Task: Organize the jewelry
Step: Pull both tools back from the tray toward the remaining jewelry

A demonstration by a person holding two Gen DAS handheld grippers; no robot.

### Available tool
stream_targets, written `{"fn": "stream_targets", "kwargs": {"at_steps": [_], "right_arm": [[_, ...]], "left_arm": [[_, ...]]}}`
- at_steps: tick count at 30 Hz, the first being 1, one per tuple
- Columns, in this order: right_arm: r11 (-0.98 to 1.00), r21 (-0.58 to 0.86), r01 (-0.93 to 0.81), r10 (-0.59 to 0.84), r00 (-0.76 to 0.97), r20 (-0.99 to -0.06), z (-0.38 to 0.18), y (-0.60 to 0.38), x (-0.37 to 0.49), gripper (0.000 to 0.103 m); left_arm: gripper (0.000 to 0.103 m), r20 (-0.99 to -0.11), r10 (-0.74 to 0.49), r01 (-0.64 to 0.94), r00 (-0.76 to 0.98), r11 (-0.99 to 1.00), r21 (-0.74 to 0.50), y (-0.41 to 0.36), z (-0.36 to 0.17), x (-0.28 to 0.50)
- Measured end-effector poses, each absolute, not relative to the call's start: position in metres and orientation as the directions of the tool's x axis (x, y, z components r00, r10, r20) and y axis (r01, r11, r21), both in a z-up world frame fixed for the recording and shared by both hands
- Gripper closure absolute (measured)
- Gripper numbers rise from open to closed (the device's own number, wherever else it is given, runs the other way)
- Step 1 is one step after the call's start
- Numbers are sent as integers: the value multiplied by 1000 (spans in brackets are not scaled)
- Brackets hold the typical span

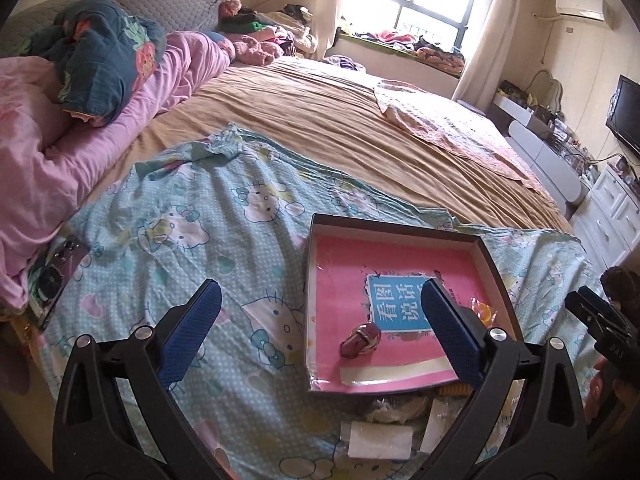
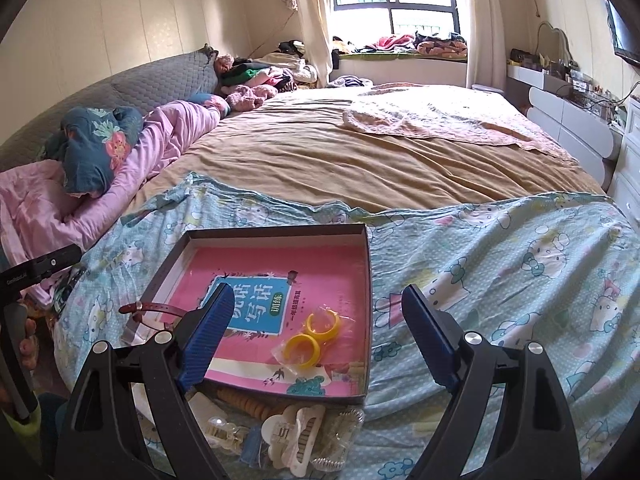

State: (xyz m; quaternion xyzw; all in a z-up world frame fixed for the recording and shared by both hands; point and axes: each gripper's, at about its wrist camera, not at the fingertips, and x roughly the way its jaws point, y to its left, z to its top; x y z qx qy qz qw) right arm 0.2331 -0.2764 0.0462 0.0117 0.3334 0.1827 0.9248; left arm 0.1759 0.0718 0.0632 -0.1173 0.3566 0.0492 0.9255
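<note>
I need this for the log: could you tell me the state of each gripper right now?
Left gripper: open, holding nothing.
Right gripper: open, holding nothing.

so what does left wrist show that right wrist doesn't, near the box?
Left wrist only: a phone-like device on the blanket at far left, and the TV.
Right wrist only: the white hair claw clip and clear clips in front of the box, and both yellow rings fully visible.
Both: the box lined with a pink book, the red watch, the Hello Kitty blanket. Each gripper open, holding nothing.
</note>
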Motion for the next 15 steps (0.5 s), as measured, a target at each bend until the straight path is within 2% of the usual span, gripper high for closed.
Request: {"fn": "stream_targets", "kwargs": {"at_steps": [15], "right_arm": [[931, 118, -345, 343, 721, -602, 54, -265, 204, 19]], "left_arm": [[10, -648, -21, -125, 761, 976, -178, 68, 68, 150]]}}
